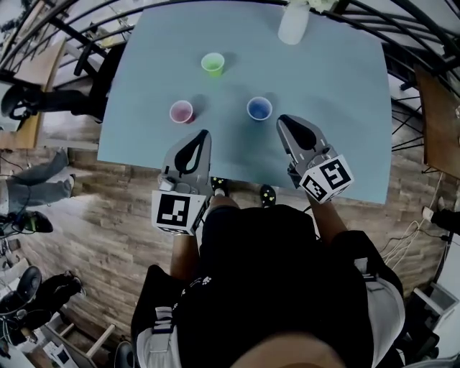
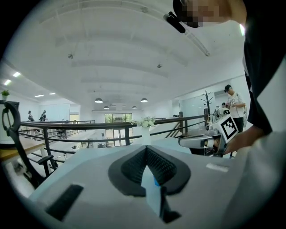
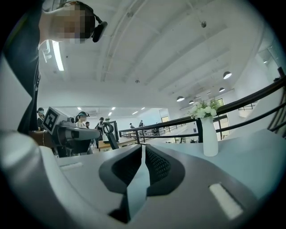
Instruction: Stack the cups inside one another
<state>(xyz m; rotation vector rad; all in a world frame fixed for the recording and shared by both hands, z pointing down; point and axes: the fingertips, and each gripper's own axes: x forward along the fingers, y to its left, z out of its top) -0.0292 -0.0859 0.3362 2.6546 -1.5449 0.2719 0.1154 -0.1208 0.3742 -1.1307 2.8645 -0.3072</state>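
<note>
Three small cups stand apart and upright on the pale blue table (image 1: 338, 93): a green cup (image 1: 213, 64) farthest back, a pink cup (image 1: 181, 111) at the left and a blue cup (image 1: 259, 108) at the right. My left gripper (image 1: 204, 134) hovers at the table's near edge, just right of and nearer than the pink cup, its jaws closed together on nothing. My right gripper (image 1: 283, 119) is close to the blue cup's near right side, also shut and empty. In the left gripper view (image 2: 145, 147) and the right gripper view (image 3: 143, 146) the tips meet.
A white vase (image 1: 294, 21) with flowers stands at the table's far edge, also seen as the vase (image 3: 210, 138) in the right gripper view. Black railings (image 1: 65, 29) ring the table. The wooden floor (image 1: 108, 215) lies below the near edge.
</note>
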